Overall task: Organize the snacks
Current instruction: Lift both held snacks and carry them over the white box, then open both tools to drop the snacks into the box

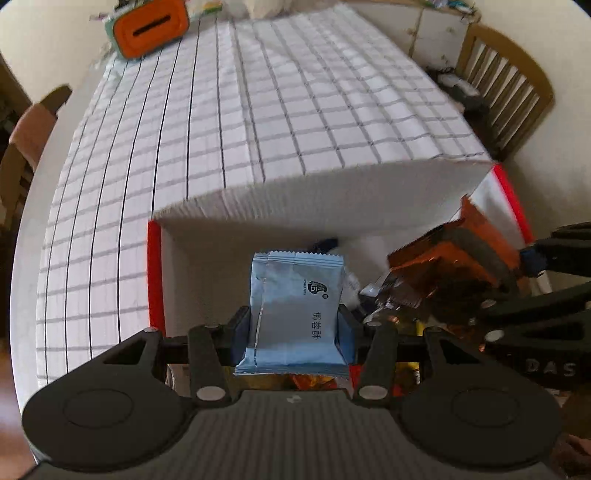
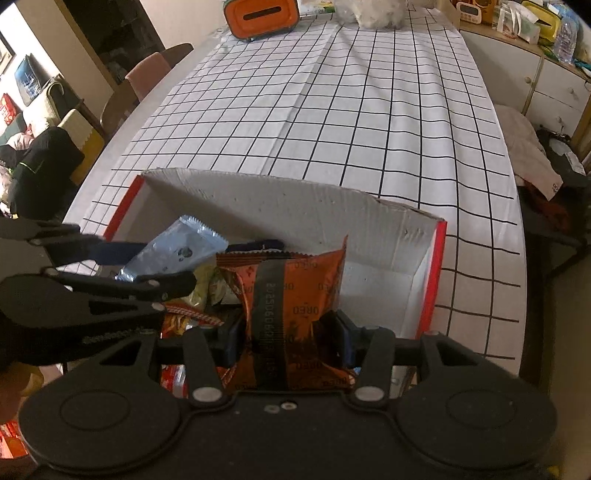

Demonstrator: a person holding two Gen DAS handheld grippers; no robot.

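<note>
My left gripper (image 1: 295,328) is shut on a light blue snack packet (image 1: 295,310) and holds it over the red-and-white cardboard box (image 1: 332,195). My right gripper (image 2: 286,328) is shut on an orange Oreo packet (image 2: 291,291), also over the box (image 2: 280,206). In the left wrist view the right gripper (image 1: 517,273) and its orange packet (image 1: 443,258) show at the right. In the right wrist view the left gripper (image 2: 122,258) with the blue packet (image 2: 177,251) shows at the left. Several other snack packets (image 2: 184,317) lie in the box below.
The box sits on a table with a white checked cloth (image 2: 351,110). An orange tissue box (image 2: 262,16) stands at the far end. Chairs (image 1: 506,85) flank the table, and a cabinet (image 2: 546,85) is at the right.
</note>
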